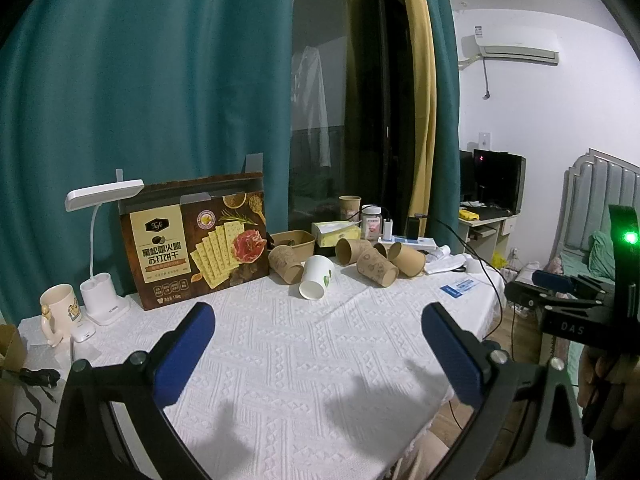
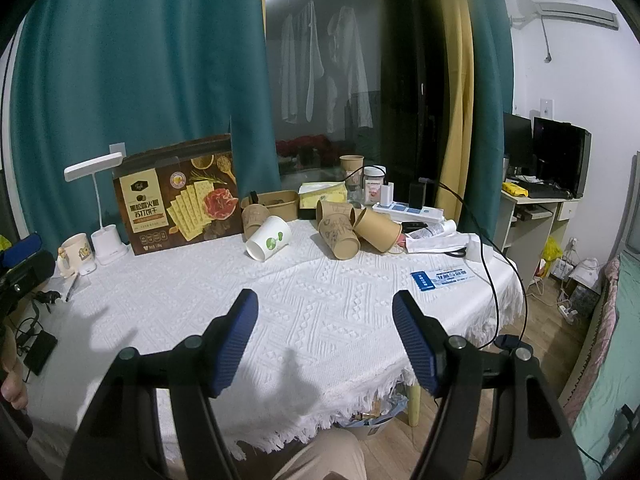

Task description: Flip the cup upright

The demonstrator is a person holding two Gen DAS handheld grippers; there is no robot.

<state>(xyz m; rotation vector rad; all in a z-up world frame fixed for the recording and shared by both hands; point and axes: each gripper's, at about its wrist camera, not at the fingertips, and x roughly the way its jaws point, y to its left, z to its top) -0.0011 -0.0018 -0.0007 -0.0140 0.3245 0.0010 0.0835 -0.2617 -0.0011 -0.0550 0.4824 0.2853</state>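
A white paper cup with a green mark (image 1: 317,277) (image 2: 269,239) lies on its side near the table's far middle, mouth toward me. Several brown paper cups lie on their sides around it: one to its left (image 1: 285,264) (image 2: 254,219), others to its right (image 1: 376,266) (image 2: 340,236) (image 2: 378,229). My left gripper (image 1: 318,322) is open and empty, low over the white tablecloth, well short of the cups. My right gripper (image 2: 325,312) is open and empty, also short of the cups. The right gripper also shows at the right edge of the left wrist view (image 1: 552,294).
A cracker box (image 1: 200,242) (image 2: 178,206) stands at the back left, with a white desk lamp (image 1: 102,240) (image 2: 98,208) and a mug (image 1: 60,312) (image 2: 76,252). A brown bowl (image 1: 294,240), tissue box (image 1: 338,232), jar (image 2: 374,186) and power strip (image 2: 408,212) stand behind the cups. A blue card (image 2: 440,278) and a black cable (image 2: 492,272) lie at the right edge.
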